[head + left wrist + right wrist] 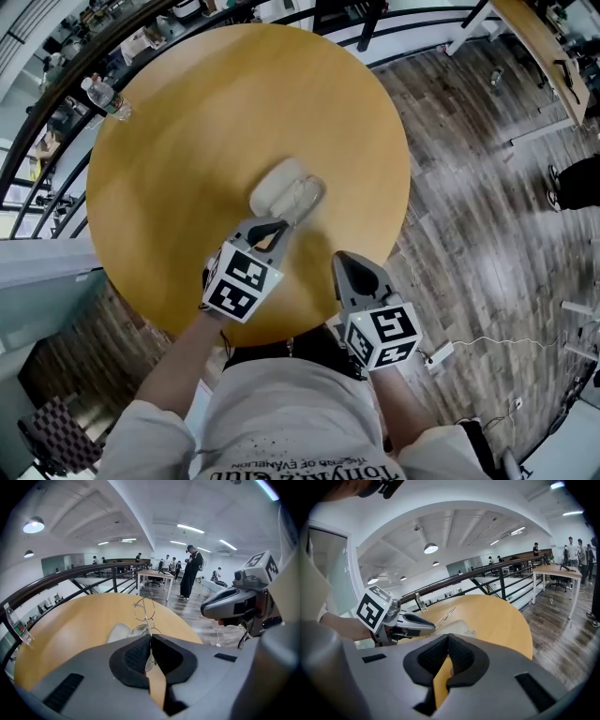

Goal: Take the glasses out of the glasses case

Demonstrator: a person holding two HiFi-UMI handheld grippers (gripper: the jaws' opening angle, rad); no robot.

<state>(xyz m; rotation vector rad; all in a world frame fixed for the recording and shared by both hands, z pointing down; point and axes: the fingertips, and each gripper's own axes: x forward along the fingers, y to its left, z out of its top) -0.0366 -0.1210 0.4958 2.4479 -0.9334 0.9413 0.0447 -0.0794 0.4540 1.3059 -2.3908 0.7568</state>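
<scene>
An open pale grey glasses case (286,195) lies near the middle of the round wooden table (187,141). My left gripper (272,231) hovers just in front of it, shut on one temple of the thin wire-framed glasses (144,610). The glasses stand up out of the jaws, lifted above the case (120,632). In the right gripper view the left gripper (425,626) holds the glasses (445,615) over the case (457,627). My right gripper (349,262) is at the table's near edge, shut with nothing in it (447,637).
A plastic water bottle (105,97) stands at the table's far left edge, beside a dark railing (56,103). Wooden floor (469,187) lies to the right. People (191,571) stand by a desk (154,576) far behind.
</scene>
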